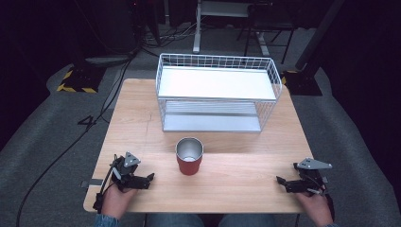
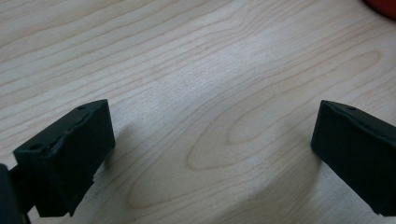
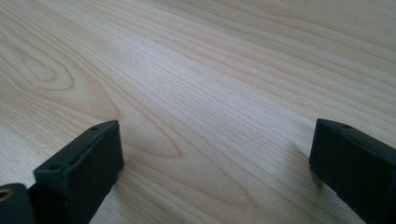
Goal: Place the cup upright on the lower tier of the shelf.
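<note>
Both grippers, left (image 1: 150,178) and right (image 1: 280,182), rest on the desk (image 1: 236,179) with fingers released, the red cup (image 1: 189,156) between them untouched, work not yet begun

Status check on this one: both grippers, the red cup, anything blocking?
Left hand-held gripper open, empty. Right hand-held gripper open, empty. Red cup upright between them, untouched. Nothing in the way.
</note>
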`<state>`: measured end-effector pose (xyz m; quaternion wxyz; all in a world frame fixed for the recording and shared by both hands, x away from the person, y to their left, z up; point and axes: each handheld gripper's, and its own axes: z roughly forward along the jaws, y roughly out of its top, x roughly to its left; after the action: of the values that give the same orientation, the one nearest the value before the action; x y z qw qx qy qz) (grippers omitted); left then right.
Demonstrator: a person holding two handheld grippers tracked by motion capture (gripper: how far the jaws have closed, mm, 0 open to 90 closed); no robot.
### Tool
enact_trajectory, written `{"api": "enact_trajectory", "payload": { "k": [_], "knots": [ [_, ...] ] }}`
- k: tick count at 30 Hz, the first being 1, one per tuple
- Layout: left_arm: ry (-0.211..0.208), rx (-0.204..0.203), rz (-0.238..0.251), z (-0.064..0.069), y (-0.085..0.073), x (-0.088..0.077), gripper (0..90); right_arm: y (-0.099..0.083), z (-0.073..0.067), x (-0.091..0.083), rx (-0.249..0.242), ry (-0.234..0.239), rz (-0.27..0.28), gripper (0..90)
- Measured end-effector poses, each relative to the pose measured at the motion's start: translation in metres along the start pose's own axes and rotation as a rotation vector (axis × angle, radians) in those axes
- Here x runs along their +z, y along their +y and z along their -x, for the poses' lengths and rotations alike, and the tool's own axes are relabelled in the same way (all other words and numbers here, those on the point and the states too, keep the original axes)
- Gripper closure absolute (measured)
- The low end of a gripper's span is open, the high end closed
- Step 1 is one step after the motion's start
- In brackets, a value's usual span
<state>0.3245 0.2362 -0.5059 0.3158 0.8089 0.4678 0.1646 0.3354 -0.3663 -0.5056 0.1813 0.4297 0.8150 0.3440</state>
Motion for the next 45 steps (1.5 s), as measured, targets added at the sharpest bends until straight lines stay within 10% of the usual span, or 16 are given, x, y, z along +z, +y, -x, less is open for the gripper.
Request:
{"api": "enact_trajectory", "payload": {
  "k": [20, 30, 45],
  "knots": [
    [-0.025, -0.03, 0.168, 0.006, 0.014, -0.028, 0.1, 0.0, 0.0, 0.0, -0.001, 0.002, 0.003, 3.7],
    [-0.092, -0.005, 0.307, 0.025, 0.028, -0.033, 0.1, 0.0, 0.0, 0.0, -0.001, 0.001, 0.003, 3.7],
    [-0.198, 0.057, 0.353, 0.056, 0.049, -0.026, 0.1, 0.0, 0.0, 0.0, 0.008, -0.007, 0.003, 3.8]
  ]
}}
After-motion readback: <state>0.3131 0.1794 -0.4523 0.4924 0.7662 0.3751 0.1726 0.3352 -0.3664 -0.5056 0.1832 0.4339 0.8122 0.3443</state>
